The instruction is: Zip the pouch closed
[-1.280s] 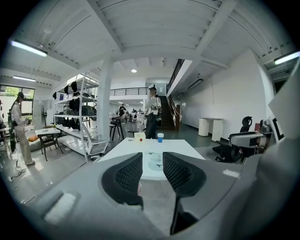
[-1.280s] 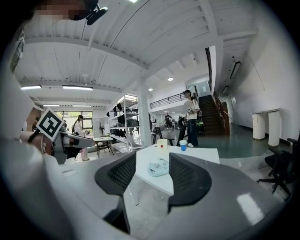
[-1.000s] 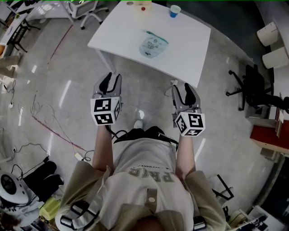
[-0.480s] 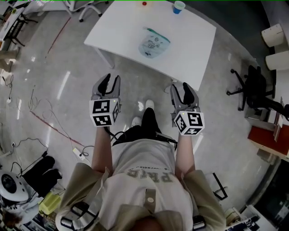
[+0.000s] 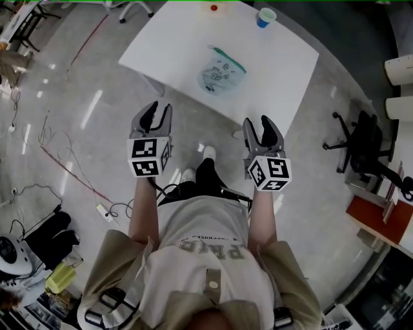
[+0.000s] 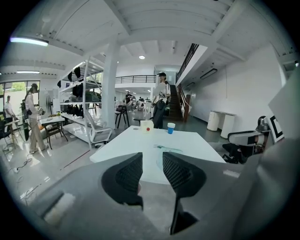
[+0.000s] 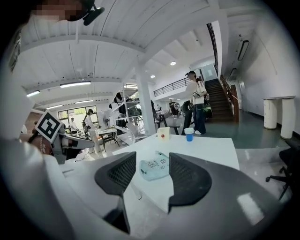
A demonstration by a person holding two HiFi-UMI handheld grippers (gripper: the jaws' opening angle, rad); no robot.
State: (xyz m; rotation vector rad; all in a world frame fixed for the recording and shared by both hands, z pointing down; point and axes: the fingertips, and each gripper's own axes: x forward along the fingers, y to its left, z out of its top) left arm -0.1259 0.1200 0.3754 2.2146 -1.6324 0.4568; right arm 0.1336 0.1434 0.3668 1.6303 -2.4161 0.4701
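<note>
Compared with one second earlier, both claws hold the same places in the head view, while the desk [image 5: 169, 46] has turned slightly in the frame and the blue cup [image 5: 265, 17] has shifted right along the top edge.

Your left claw [image 5: 160, 109] sits left of centre. Its jaws are spread with a narrow gap and grip nothing.

Your right claw [image 5: 257, 122] sits right of centre. Its jaws are spread wider and are also empty. In the right gripper view, the pouch [image 7: 153, 168] appears through the gap but lies well beyond the pads.

Both claws hang over the floor [image 5: 77, 109], well apart from the desk.

The pouch [image 5: 221, 72] lies flat on the desk in the upper centre of the head view, green zip edge toward the top of the frame. You cannot tell at this range whether the zip is closed.

The cup stands near the desk's upper right corner. A small white box with a red dot [image 5: 214, 8] sits at the top edge. A black office chair [image 5: 361, 138] stands at the right of the frame.
</note>
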